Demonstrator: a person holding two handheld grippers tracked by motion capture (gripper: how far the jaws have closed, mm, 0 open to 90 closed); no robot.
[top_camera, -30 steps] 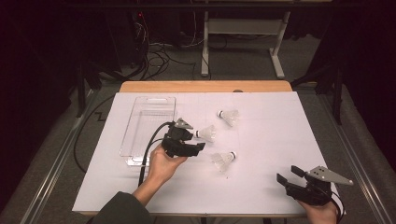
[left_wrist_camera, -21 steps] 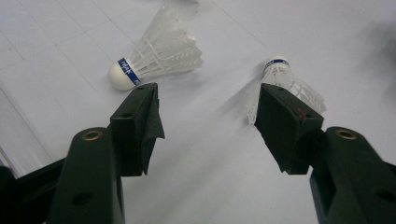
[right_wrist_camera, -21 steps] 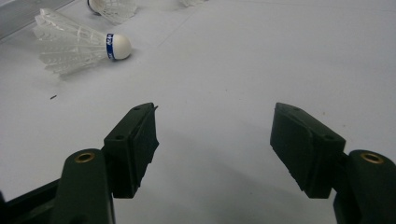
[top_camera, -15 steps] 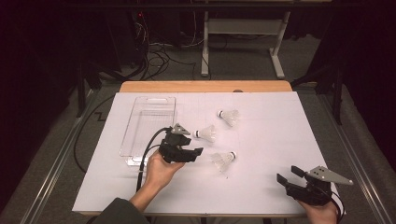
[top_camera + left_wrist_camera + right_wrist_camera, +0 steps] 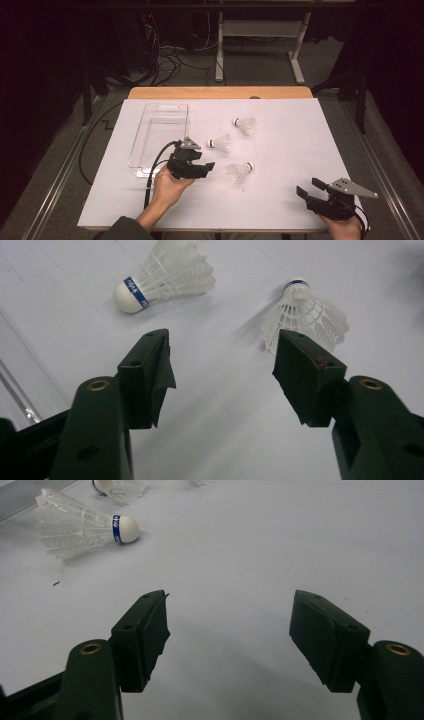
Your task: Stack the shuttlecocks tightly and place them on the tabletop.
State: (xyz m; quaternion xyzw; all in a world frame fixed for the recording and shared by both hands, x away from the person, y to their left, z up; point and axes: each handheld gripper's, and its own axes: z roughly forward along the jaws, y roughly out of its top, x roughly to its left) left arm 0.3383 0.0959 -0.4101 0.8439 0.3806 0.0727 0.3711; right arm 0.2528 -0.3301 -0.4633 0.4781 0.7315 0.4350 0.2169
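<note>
Left claw [image 5: 222, 365] spread wide, lower centre; could nudge nearest shuttlecock [image 5: 305, 315] (light, upper right) away, closing crooked.

The right gripper [image 5: 227, 630] has its jaws wide apart above the white table [image 5: 260, 545]; a shuttlecock [image 5: 82, 527] lies far left.

White lettering is being shown on the blue band around the white feathered shuttlecock's [image 5: 165, 272] cork, too small to be read.
</note>
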